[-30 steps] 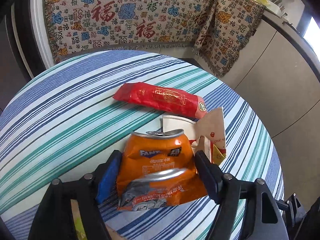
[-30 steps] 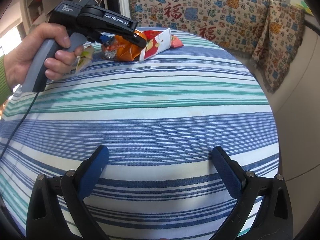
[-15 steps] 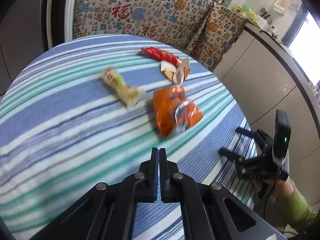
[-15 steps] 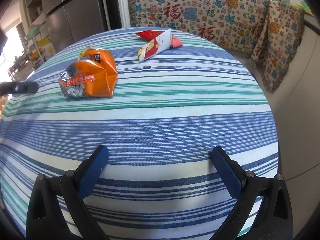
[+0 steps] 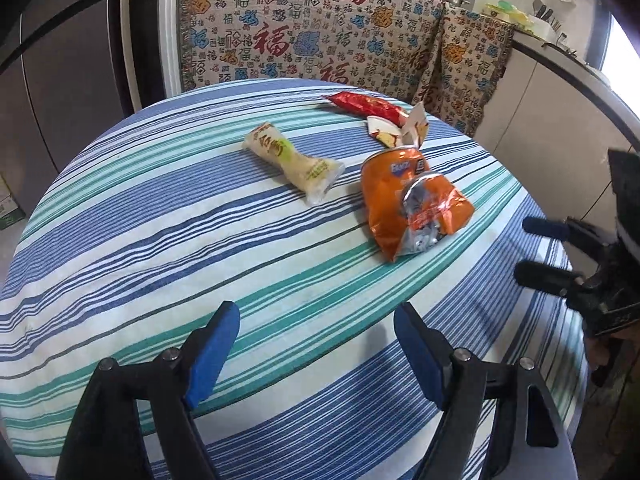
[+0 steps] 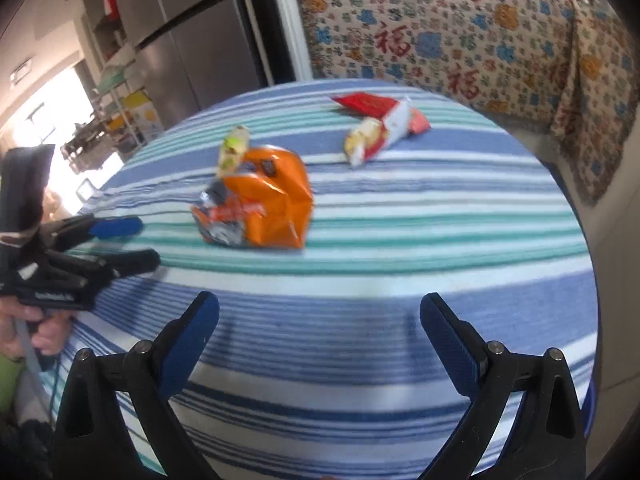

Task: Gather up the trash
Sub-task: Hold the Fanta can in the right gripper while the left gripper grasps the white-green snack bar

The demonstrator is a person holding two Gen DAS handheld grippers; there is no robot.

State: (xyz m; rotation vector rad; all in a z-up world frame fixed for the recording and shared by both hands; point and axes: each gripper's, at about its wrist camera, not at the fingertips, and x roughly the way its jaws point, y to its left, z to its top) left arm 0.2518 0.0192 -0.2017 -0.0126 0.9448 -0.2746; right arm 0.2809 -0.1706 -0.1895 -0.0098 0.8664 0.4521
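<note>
A crushed orange Fanta can [image 5: 412, 200] lies on the round striped table [image 5: 200, 248]; it also shows in the right wrist view [image 6: 264, 208]. Behind it lie a pale yellow snack wrapper [image 5: 292, 158], a red wrapper [image 5: 364, 105] and a white-and-red torn packet [image 5: 400, 128], the packet also in the right wrist view [image 6: 376, 136]. My left gripper [image 5: 316, 348] is open and empty, hovering over the near table, well short of the can. My right gripper [image 6: 320, 340] is open and empty over the table's near edge; it shows in the left wrist view [image 5: 536, 252].
A patterned blanket [image 5: 320, 36] covers a bench behind the table. Grey cabinet fronts [image 5: 560, 128] stand to the right, a refrigerator [image 6: 192, 60] and shelves to the left. The table edge drops off at the right [image 6: 576, 208].
My left gripper let go of the can, pulled back, shut briefly and is now open again. The can lies on the table. My right gripper has shifted view toward the can.
</note>
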